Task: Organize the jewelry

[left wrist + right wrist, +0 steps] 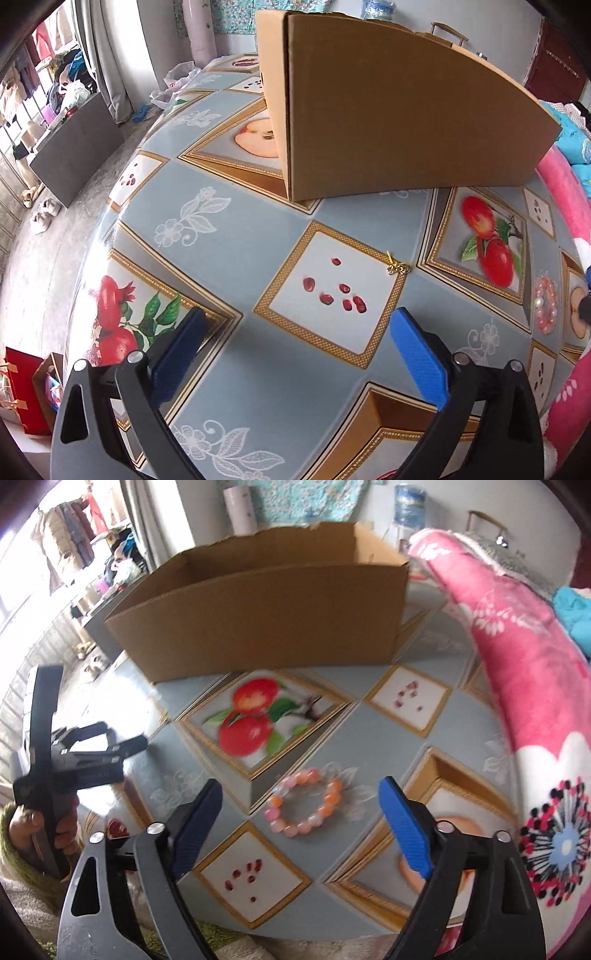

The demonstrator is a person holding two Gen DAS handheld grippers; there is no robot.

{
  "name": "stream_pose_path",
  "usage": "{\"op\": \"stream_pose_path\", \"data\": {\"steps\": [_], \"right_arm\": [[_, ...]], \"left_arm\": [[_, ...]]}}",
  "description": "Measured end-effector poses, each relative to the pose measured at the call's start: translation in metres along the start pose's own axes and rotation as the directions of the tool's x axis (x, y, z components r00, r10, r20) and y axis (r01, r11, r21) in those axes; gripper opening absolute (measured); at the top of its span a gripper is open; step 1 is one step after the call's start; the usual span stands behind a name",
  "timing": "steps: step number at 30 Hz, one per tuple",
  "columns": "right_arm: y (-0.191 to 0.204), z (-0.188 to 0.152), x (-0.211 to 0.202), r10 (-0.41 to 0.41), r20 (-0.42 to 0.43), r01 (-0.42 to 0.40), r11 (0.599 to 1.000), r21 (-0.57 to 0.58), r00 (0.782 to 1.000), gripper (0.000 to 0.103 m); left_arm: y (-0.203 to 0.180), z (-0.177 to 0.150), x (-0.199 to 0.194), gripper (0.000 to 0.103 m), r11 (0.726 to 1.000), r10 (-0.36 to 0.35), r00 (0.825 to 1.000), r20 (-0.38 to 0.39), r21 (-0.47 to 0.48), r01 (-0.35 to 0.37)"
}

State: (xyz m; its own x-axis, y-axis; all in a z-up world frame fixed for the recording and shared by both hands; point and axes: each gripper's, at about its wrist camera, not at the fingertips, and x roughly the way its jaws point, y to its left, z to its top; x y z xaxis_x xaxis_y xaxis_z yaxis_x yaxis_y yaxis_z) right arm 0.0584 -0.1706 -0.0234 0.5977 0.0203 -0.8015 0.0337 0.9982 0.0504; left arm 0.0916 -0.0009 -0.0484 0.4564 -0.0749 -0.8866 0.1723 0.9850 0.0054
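I find my left gripper [299, 332] with its blue pads spread wide and nothing between them, held above the counter [236, 229], which is covered in a fruit-printed cloth. A small gold earring [398, 266] lies on the cloth just ahead of the right pad, at the corner of a white square printed with red seeds. A pink and white bead bracelet [545, 305] lies flat well to the right of it, near the counter edge. My right gripper [301, 805] is likewise spread wide and empty; in its view the bracelet [304, 802] sits on the cloth between the two fingertips and just beyond them, touching neither. An open cardboard box [258, 616] stands upright at the back of the counter, well apart from both pieces. A pink floral blanket [524, 672] lies along the counter's right side. The right view is slightly blurred.
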Motion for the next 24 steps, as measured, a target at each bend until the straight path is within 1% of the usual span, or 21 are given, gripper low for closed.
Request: {"op": "stream_pose_path", "data": {"steps": [2,6,11,14,16,20,22,24], "right_arm": [[-0.009,0.005,-0.002,-0.033,0.012,0.033,0.999,0.018,0.999,0.088],[-0.025,0.009,0.002,-0.102,0.009,0.102,0.994,0.047,0.995,0.092],[-0.039,0.006,0.009,-0.128,-0.015,0.129,0.988,0.09,0.992,0.093],[-0.038,0.004,0.008,-0.161,-0.015,0.161,0.983,0.087,0.987,0.093],[-0.038,0.003,0.006,-0.202,0.001,0.201,0.977,0.069,0.979,0.095],[-0.033,0.004,-0.005,-0.317,0.085,0.317,0.948,0.018,0.945,0.095],[-0.032,0.004,-0.009,-0.345,0.118,0.347,0.938,0.003,0.931,0.095],[-0.033,0.005,-0.013,-0.36,0.138,0.363,0.932,0.0,0.923,0.095]], "left_arm": [[-0.002,0.001,0.001,0.097,1.0,0.002,1.0,0.002,-0.01,-0.002],[-0.005,-0.001,-0.001,0.098,1.0,0.009,1.0,0.008,-0.019,-0.009],[-0.005,-0.003,-0.003,0.098,1.0,0.011,1.0,0.023,-0.024,-0.01],[-0.004,-0.004,-0.004,0.098,1.0,0.008,1.0,0.029,-0.027,-0.007],[-0.004,-0.004,-0.004,0.098,0.999,0.01,0.999,0.032,-0.031,-0.009],[-0.005,-0.006,-0.005,0.098,0.999,0.014,0.999,0.037,-0.035,-0.013],[-0.004,-0.006,-0.006,0.098,0.999,0.014,0.999,0.035,-0.036,-0.013],[-0.005,-0.005,-0.006,0.098,0.999,0.014,0.999,0.032,-0.037,-0.013]]}}
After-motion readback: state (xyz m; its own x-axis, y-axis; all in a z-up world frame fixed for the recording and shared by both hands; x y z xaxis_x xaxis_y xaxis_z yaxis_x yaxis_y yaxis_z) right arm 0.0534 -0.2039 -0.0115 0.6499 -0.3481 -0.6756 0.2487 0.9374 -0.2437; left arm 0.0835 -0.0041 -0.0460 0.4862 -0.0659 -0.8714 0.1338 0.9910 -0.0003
